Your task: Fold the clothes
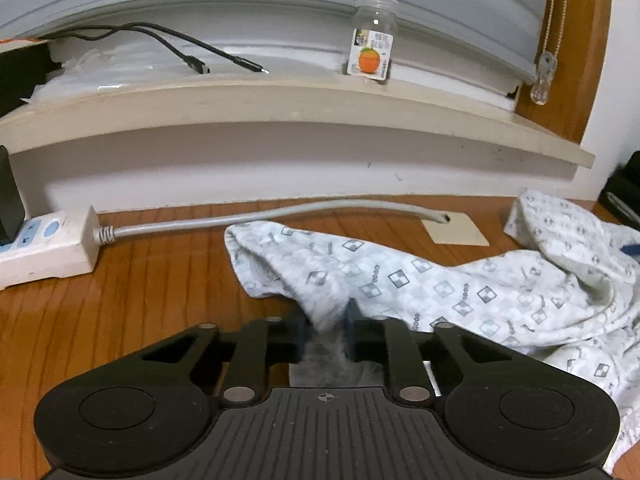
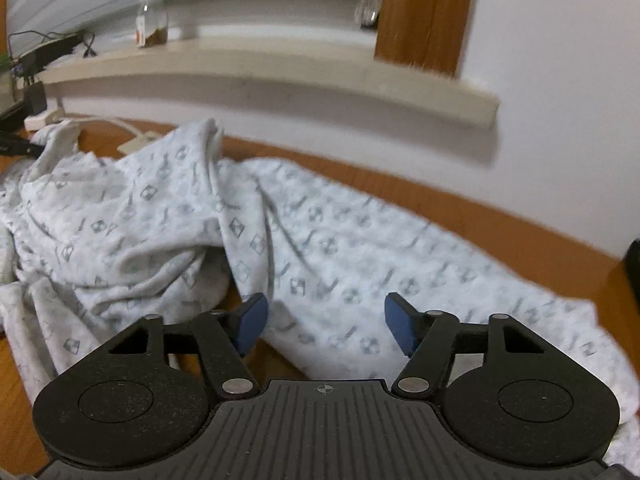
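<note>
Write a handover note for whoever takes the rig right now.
Left tool: shut on a fold of the garment near one end.
Right tool: open, pads either side of the cloth's near edge, not pressing it.
Garment: crumpled, unfolded, on the table below the sill; power strip and cable lie behind it.
Done: one end gripped.
Left: grip with the right tool, spread it flat, fold.

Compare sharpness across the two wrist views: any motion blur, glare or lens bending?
Left wrist view: sharp; bottle label readable, sill bowed by the fisheye, no strong glare. Right wrist view: motion-smeared; the garment print and wall edge streak, and only the right tool itself stays crisp.
</note>
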A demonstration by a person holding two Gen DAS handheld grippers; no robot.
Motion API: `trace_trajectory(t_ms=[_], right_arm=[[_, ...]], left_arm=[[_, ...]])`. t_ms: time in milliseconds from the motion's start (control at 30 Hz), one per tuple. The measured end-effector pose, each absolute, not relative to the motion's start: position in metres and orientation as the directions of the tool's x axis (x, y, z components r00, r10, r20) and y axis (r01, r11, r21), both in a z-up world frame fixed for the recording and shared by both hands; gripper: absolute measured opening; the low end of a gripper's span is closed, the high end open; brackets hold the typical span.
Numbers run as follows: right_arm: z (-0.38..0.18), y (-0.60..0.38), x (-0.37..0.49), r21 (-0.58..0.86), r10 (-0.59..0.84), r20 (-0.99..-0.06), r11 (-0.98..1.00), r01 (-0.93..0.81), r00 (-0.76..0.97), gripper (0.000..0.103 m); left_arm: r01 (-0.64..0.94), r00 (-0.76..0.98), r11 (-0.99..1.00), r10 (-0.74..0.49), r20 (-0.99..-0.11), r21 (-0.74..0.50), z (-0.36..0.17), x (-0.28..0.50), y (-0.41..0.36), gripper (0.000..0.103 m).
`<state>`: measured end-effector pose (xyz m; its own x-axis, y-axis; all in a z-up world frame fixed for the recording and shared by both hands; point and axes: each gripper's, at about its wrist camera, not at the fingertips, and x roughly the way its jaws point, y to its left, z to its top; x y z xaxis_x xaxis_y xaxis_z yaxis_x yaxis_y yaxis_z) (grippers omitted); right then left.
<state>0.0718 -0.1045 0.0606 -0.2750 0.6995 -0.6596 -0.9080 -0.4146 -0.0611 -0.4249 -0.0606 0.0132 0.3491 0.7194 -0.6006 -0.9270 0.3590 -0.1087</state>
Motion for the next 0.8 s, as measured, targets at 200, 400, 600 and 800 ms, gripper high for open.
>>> trace_trajectory(t_ms=[200,400,600,800], right_arm=[[0.065,-0.1,0.089,-0.001,0.679,-0.677,-0.384,-0.923,-0.282,0.004],[0.111,-0.108,0.111,-0.135,0.822,-0.558,-0.223,-0.966,-0.112,0.003],[0.168,-0.102,0.133,-0.273,0.924,-0.357,0.035,-0.961,0.135,0.003],[0.122,-0.081,0.143,-0.362,0.833,-0.496,0.056,-0.931,0.243,0.014]], left_arm=[[-0.941,0.316,0.33,0.769,-0.555,-0.079,0.035,-0.439,-0.073,0.006],[-0.965,0.245,0.258,0.83,-0.5,-0.044,0.077,-0.479,-0.077,0.005],[-0.971,0.226,0.236,0.825,-0.518,-0.049,0.095,-0.494,-0.061,0.006],[-0.96,0.242,0.278,0.797,-0.554,-0.019,0.07,-0.47,-0.069,0.028]])
